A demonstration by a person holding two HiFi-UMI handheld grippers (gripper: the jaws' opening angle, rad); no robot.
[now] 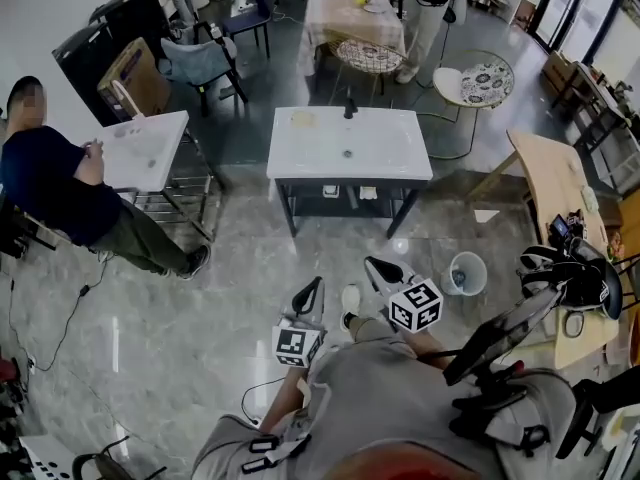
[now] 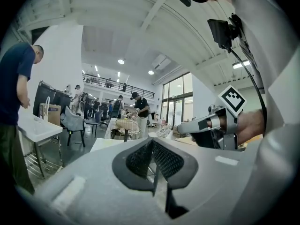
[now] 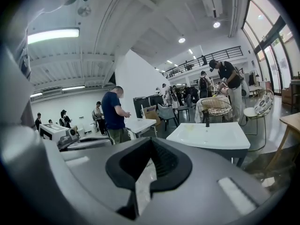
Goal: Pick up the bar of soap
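Observation:
A white sink basin (image 1: 385,153) on a dark frame stands in the middle of the floor, a few steps ahead of me. A pale yellowish bar of soap (image 1: 303,119) lies on its back left corner, left of the black tap (image 1: 350,106). The right gripper view shows the same basin (image 3: 220,137) with the soap (image 3: 191,128) as a faint patch. My left gripper (image 1: 314,286) is held low over the floor, shut and empty. My right gripper (image 1: 375,265) is beside it, also shut with nothing between its jaws. Both point toward the basin, well short of it.
A person in a dark shirt (image 1: 55,183) stands at a second white basin (image 1: 150,153) on the left. A small round bin (image 1: 466,273) sits on the floor at the right, near a wooden table (image 1: 550,178). Chairs, tables and people fill the back.

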